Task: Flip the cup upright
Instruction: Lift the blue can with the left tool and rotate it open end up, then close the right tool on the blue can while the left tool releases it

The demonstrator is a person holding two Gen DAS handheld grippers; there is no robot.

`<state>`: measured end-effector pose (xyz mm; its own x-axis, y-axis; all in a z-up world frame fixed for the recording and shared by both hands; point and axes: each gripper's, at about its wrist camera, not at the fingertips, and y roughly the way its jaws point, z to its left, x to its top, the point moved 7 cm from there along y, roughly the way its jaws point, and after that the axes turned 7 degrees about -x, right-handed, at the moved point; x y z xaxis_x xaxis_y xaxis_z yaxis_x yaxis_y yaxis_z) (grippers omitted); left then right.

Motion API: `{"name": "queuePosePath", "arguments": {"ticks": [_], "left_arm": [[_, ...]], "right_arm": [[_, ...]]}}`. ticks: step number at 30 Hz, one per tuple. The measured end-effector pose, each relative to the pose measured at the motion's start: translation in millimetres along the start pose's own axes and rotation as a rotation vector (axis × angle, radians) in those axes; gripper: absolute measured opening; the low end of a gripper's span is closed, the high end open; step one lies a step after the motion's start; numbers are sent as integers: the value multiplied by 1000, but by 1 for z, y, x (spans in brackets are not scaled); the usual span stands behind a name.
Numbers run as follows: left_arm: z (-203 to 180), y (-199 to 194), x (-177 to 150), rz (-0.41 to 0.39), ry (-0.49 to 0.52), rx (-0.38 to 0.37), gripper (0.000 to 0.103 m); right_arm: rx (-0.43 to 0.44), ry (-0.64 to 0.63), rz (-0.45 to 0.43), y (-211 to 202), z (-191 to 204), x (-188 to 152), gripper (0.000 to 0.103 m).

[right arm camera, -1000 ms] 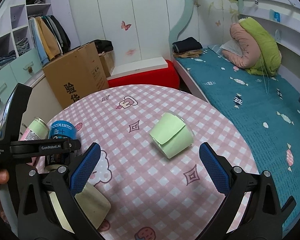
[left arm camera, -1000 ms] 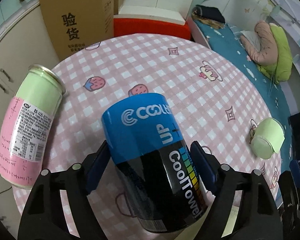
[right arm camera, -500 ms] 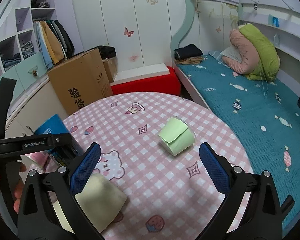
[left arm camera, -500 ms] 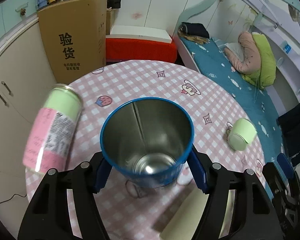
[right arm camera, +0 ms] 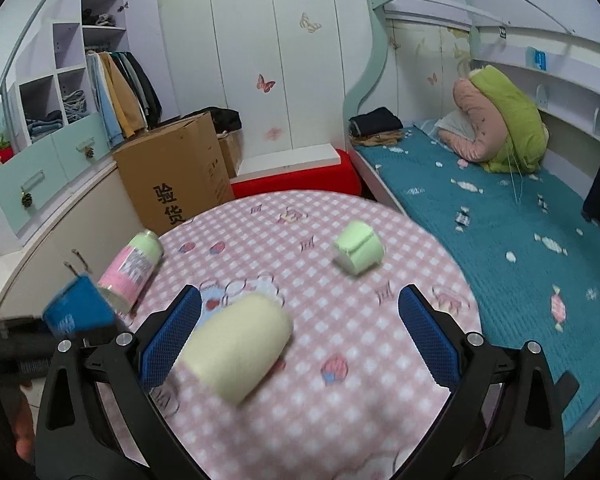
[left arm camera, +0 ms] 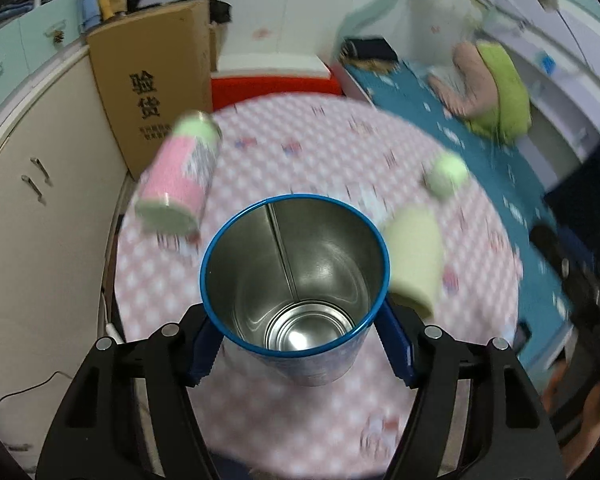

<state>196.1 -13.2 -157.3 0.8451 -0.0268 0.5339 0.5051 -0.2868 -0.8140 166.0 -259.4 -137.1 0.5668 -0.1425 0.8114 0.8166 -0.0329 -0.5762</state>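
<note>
We found the left gripper (left arm camera: 300, 344) tipped so that its camera looked straight down the open mouth of the blue cup (left arm camera: 295, 280), its 2 fingers (left arm camera: 204, 344) clamped on the cup's sides at 9 and 3 o'clock. The cup hung above the counter (left arm camera: 340, 152), clear of the checked cloth, with the shiny metal inside and the ringed bottom in plain sight.

The right gripper (right arm camera: 300, 336) hovered over the near part of the counter with its 2 blue fingers (right arm camera: 430, 340) spread wide apart, holding nothing. The cream cup (right arm camera: 238, 348) lay on its side just beside the left-hand finger, in the gap but not gripped.

We counted 4 containers in all: 1 blue cup, 1 cream cup, 1 pale green cup (right arm camera: 358, 252) lying on its side toward 1 o'clock, and 1 pink-and-green can (right arm camera: 134, 268) lying toward 10 o'clock. Behind the counter stood 1 cardboard box (right arm camera: 176, 172).

Only the left wrist view showed the blue cup's interior; its background was heavily blurred. Only the right wrist view showed that cup's blue outside, smeared at 8 o'clock, and it gave the sharper look at the bed (right arm camera: 500, 216) and the open shelves (right arm camera: 68, 76).
</note>
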Motion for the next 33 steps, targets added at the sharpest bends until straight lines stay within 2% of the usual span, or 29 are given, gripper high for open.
{"name": "queuePosePath", "arguments": {"ticks": [7,9,12,17,21,27,33], "left_arm": [[-30,6,-65,170,86,-73,65],[-33,8,-70,178,97,-77,65],[-38,10,-69,175,83,-82,65],[-40,32,-50,167,60,-93,65],[-36,62,-39,206,52,-87,65],[-28,80,-42,229,37,-93,64],[-21,79,-41,213,4,-130,67]], "right_arm": [[10,20,37,-27,-14,-33,98],[20,23,47,-31,-17,-39,98],[12,21,55,-32,-22,-44,98],[9,19,73,-20,-21,-44,98],[-1,31,83,-5,-22,-41,98],[-17,30,107,10,-18,-41,98],[4,28,148,17,-1,-46,98]]}}
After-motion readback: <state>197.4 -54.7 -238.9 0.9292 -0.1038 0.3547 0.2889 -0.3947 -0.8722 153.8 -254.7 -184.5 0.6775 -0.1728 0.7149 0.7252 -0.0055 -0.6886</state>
